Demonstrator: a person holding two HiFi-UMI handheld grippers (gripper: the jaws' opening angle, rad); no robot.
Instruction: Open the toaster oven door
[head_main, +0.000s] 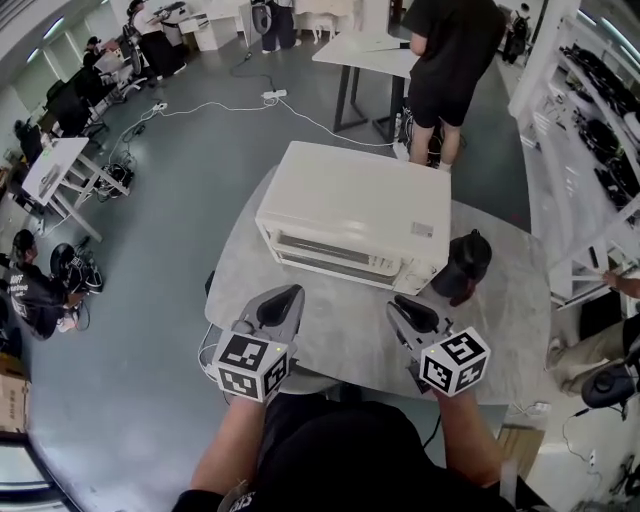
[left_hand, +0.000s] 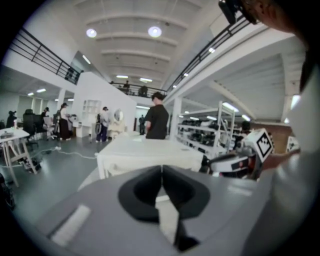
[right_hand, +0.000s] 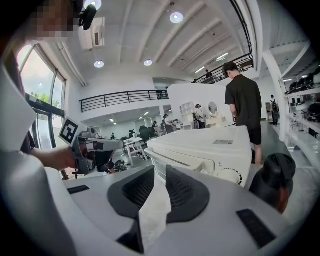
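Observation:
A cream toaster oven (head_main: 350, 210) sits on a round grey table (head_main: 340, 340), its glass door (head_main: 335, 252) closed and facing me. My left gripper (head_main: 285, 297) hovers over the table just in front of the oven's left half, its jaws shut and empty; the left gripper view shows the oven (left_hand: 150, 155) straight beyond the closed tips (left_hand: 161, 167). My right gripper (head_main: 403, 303) is in front of the oven's right end, near the knobs. Its jaws (right_hand: 160, 167) are slightly open with nothing between them, and the oven (right_hand: 205, 150) is close ahead.
A black jug-like object (head_main: 462, 265) stands on the table right of the oven, close to my right gripper. A person (head_main: 445, 60) stands behind the table by a white desk (head_main: 370, 50). White shelving (head_main: 590, 120) runs along the right side.

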